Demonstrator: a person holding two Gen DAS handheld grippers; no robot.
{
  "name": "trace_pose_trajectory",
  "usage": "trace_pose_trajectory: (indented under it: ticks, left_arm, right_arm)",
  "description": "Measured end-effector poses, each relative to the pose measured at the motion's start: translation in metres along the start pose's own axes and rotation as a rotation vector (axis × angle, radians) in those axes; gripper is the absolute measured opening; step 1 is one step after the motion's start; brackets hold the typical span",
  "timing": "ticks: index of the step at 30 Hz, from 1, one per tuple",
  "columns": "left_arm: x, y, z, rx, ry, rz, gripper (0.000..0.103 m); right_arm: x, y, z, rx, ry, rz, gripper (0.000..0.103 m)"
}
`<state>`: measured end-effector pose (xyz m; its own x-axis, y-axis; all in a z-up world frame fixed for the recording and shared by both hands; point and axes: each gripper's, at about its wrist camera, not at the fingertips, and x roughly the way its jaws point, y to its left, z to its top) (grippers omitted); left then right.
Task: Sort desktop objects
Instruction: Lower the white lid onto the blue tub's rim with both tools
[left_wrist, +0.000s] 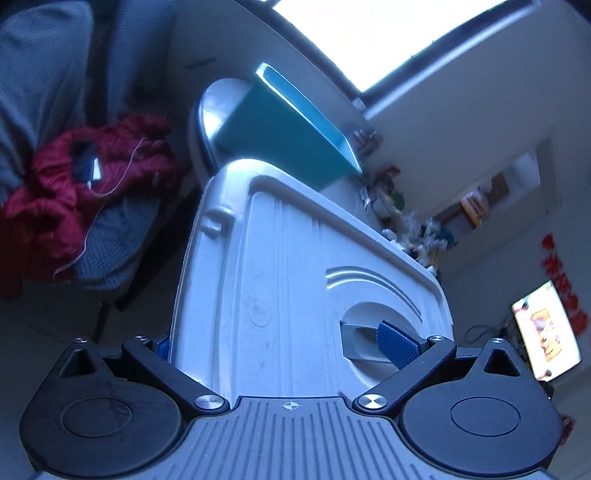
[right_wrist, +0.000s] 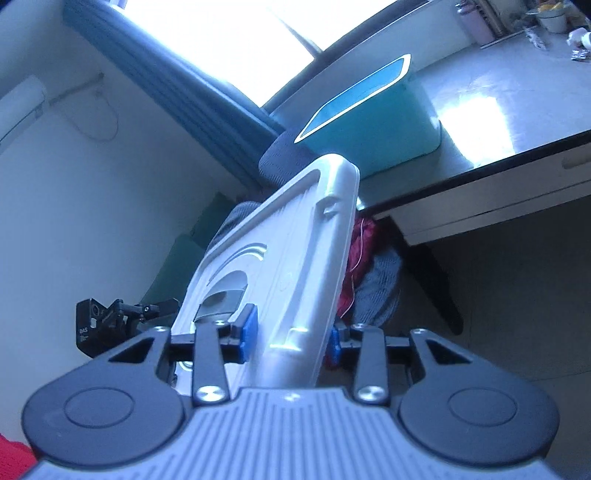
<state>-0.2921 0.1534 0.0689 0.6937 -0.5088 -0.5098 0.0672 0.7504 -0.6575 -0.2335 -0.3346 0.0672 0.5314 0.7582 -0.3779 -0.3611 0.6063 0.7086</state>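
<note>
— The left gripper (left_wrist: 280, 347) is clamping what?
— The white lid (left_wrist: 295, 280), pads on both edges. The right gripper (right_wrist: 288, 341) is pinching that lid (right_wrist: 280, 266) too, holding it tilted in the air below the teal bin (right_wrist: 373, 122) on the desk (right_wrist: 517, 122).

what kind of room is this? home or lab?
Most likely a lived-in home room, not a lab: a lit TV screen against the far wall, red clothing heaped on a grey chair, and a white desk carrying a teal bin under a bright window.
</note>
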Motion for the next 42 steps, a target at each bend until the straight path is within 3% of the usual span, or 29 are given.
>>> trace_pose_trajectory:
  ticks: [8,16,28,42]
  left_arm:
    - [0.006,-0.015,0.016,0.069,-0.008,0.045,0.101]
    - [-0.006,-0.010,0.017,0.052,-0.003,0.067,0.101]
    - [-0.016,-0.018,0.013,0.094,-0.017,0.100,0.101]
    - [-0.004,-0.038,0.023,0.130,0.022,0.163,0.101]
  right_arm:
    - [0.002,-0.009,-0.004,0.050,-0.006,0.008,0.040]
    - [0.008,0.006,-0.006,0.024,0.002,-0.005,0.040]
    - [0.022,-0.007,-0.004,0.072,0.010,0.010,0.041]
    - [0.035,-0.024,0.011,0.090,0.007,0.027,0.042]
